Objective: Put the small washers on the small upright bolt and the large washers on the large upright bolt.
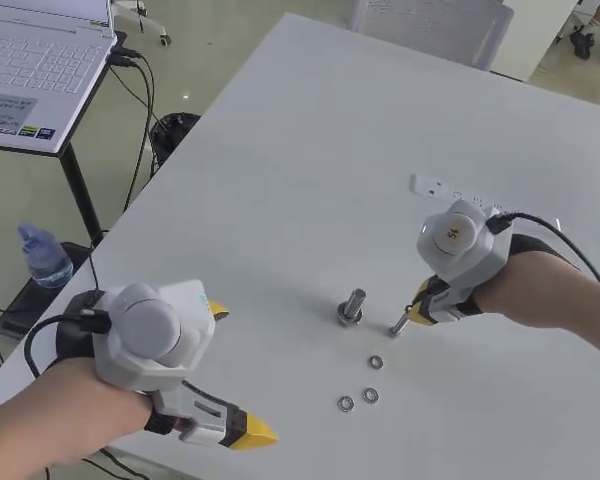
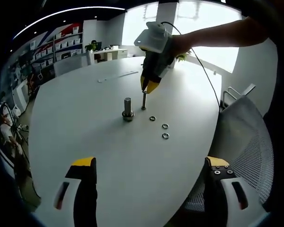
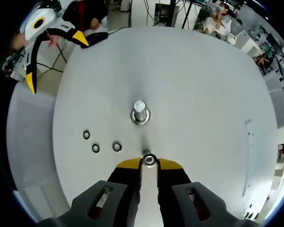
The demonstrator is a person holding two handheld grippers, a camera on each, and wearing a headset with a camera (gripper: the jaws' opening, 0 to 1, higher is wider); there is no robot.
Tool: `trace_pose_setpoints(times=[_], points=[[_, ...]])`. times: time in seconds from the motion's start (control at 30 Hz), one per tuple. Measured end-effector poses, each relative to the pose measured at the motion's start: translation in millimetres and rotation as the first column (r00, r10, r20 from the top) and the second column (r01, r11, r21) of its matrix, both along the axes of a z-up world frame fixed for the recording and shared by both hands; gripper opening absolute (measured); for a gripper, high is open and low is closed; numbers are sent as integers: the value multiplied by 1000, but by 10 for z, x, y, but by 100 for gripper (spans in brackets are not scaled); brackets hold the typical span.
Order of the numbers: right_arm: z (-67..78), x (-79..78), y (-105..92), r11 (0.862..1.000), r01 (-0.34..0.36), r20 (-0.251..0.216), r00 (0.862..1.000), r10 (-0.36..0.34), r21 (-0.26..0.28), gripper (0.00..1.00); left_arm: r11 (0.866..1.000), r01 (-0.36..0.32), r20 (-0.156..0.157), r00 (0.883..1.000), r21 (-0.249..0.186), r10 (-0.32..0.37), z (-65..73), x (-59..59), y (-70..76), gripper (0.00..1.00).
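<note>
1. Pinching narrow, the right tool grips a small ring-like piece at the very top of the small upright bolt. It looks like a washer, though I cannot tell for sure.
2. The left tool hangs wide open and empty over the near edge of the surface, toward its near-left corner.
3. The large upright bolt stands just beside the small one, on the side away from the right edge. Three loose washers lie flat between the bolts and the near edge, apart from one another.
4. By my judgement the washers are light, stiff, thin and slick — hard to get under while they lie flat. They are best taken across the outer rim with the jaw tips, leaving the hole free to drop over the thread. Either bolt may tip if knocked.
</note>
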State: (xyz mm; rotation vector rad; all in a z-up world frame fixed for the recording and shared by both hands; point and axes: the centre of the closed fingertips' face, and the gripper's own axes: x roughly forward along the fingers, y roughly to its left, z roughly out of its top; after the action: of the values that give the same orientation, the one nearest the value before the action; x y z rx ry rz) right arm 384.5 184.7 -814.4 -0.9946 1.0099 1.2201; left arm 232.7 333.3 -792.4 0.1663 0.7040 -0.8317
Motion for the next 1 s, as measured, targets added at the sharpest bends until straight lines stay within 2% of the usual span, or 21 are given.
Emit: trace_pose_setpoints(times=[0.33, 1.0], points=[[-56, -18, 6, 1000, -9, -11, 1000, 9, -10, 12, 1000, 4, -6, 1000, 3, -4, -29, 20, -1, 92], [-290, 50, 10, 998, -37, -17, 999, 36, -48, 12, 1000, -4, -5, 1000, -13, 4, -9, 38, 42, 90]])
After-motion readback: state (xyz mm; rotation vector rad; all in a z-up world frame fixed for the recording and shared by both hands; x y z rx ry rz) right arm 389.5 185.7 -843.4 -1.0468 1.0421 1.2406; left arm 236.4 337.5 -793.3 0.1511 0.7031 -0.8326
